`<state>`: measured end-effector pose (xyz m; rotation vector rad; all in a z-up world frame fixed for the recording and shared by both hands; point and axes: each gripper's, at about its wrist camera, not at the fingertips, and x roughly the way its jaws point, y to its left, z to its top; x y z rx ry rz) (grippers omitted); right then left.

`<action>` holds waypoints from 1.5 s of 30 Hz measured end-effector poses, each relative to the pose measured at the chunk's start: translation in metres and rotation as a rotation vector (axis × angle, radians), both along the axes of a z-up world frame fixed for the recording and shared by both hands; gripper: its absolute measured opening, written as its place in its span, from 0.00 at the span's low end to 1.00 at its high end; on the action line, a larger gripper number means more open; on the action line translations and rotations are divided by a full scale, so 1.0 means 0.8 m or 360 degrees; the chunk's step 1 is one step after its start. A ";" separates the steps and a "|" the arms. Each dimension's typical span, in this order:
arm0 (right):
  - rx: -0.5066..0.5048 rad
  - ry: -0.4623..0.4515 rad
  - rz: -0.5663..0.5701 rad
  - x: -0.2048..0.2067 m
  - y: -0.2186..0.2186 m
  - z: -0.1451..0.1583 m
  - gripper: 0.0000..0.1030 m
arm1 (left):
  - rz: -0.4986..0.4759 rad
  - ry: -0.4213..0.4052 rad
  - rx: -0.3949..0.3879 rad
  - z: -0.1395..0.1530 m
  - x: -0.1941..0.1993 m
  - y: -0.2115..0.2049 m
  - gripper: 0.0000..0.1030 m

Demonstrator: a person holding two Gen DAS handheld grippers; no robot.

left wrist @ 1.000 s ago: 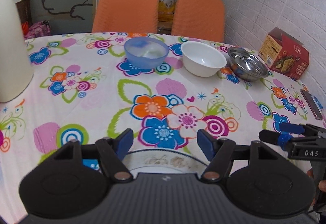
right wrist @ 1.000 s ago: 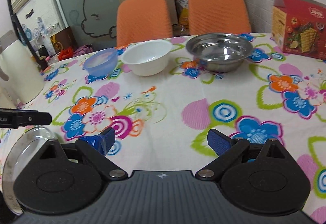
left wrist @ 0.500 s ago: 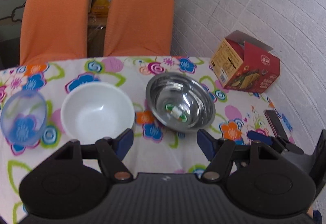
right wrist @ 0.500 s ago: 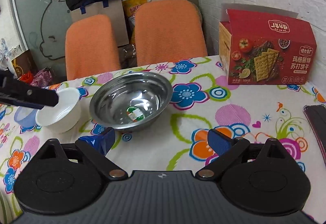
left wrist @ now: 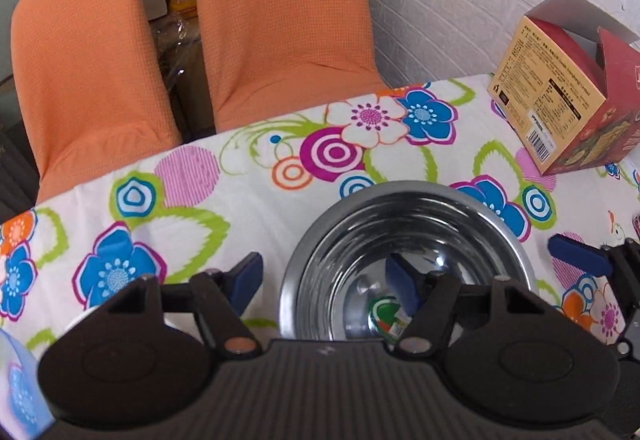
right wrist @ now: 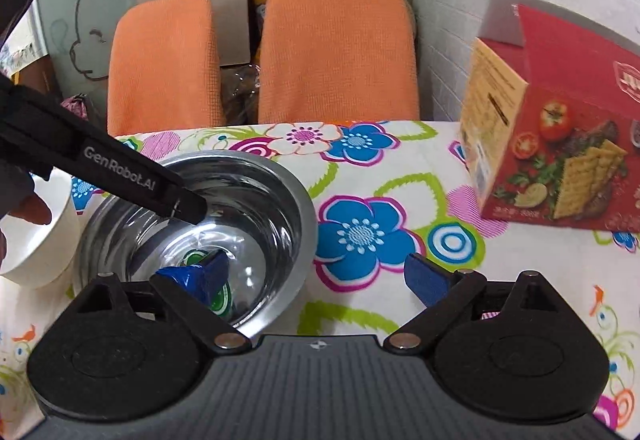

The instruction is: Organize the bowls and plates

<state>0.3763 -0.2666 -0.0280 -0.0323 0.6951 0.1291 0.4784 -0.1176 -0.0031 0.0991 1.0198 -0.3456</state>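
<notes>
A steel bowl (left wrist: 408, 236) (right wrist: 188, 228) with a green sticker (left wrist: 386, 314) on its bottom stands on the flowered tablecloth near the far edge. My left gripper (left wrist: 324, 278) is open and straddles the bowl's left rim, one finger inside and one outside. My right gripper (right wrist: 312, 276) is also open, straddling the right rim with its left finger inside the bowl. The left gripper's finger (right wrist: 136, 182) reaches over the bowl in the right wrist view. Just left of the steel bowl is a white bowl (right wrist: 36, 244). A blue translucent bowl (left wrist: 16, 380) shows at the lower left.
A red cracker box (left wrist: 568, 112) (right wrist: 560, 128) stands on the table to the right of the bowl. Two orange chairs (left wrist: 276, 16) (right wrist: 336, 48) sit behind the table's far edge, against a white brick wall. A hand (right wrist: 24, 208) shows at the left.
Both grippers have moved forward across the table to the steel bowl and now straddle its opposite rims. The bowls have not moved.
</notes>
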 end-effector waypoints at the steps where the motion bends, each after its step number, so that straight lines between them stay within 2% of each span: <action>1: -0.0010 -0.0004 0.0020 0.002 0.003 -0.002 0.76 | -0.0011 0.0019 -0.0007 -0.002 0.001 -0.001 0.56; 2: -0.0006 0.0000 0.0036 0.003 0.005 -0.005 0.76 | -0.0015 0.0038 -0.0013 -0.005 0.002 -0.002 0.54; 4: 0.0050 0.0026 0.0079 0.004 0.008 -0.009 0.73 | -0.0013 0.0075 -0.0022 -0.012 0.003 -0.002 0.44; 6: 0.0094 0.0053 0.0133 0.001 0.015 -0.012 0.72 | 0.0001 0.0057 -0.0008 -0.014 0.000 -0.001 0.24; 8: 0.0102 0.0056 0.0165 -0.004 0.025 -0.010 0.70 | -0.0003 0.0066 -0.0030 -0.014 -0.002 0.000 0.20; 15: 0.0225 0.0073 0.0118 -0.024 0.023 0.007 0.72 | 0.0016 0.0158 -0.0119 -0.012 -0.008 0.003 0.20; 19: 0.0151 0.0060 0.0102 -0.045 0.027 0.017 0.75 | -0.0026 0.0121 -0.0122 -0.001 -0.034 -0.001 0.20; 23: 0.0159 0.0060 0.0092 -0.082 0.029 0.024 0.76 | -0.0049 0.0115 -0.0135 0.009 -0.079 0.006 0.20; 29: 0.0169 0.0043 0.0163 -0.171 0.052 0.034 0.77 | -0.0078 0.0118 -0.0146 0.019 -0.176 0.038 0.20; 32: 0.0151 0.0048 0.0210 -0.211 0.068 0.032 0.78 | -0.0094 0.0141 -0.0162 0.018 -0.227 0.061 0.20; 36: 0.0219 0.0086 0.0256 -0.252 0.084 0.023 0.78 | -0.0103 0.0149 -0.0166 0.015 -0.283 0.088 0.20; 45: 0.0259 0.0136 0.0323 -0.306 0.114 0.007 0.79 | -0.0068 0.0128 -0.0122 -0.001 -0.350 0.126 0.20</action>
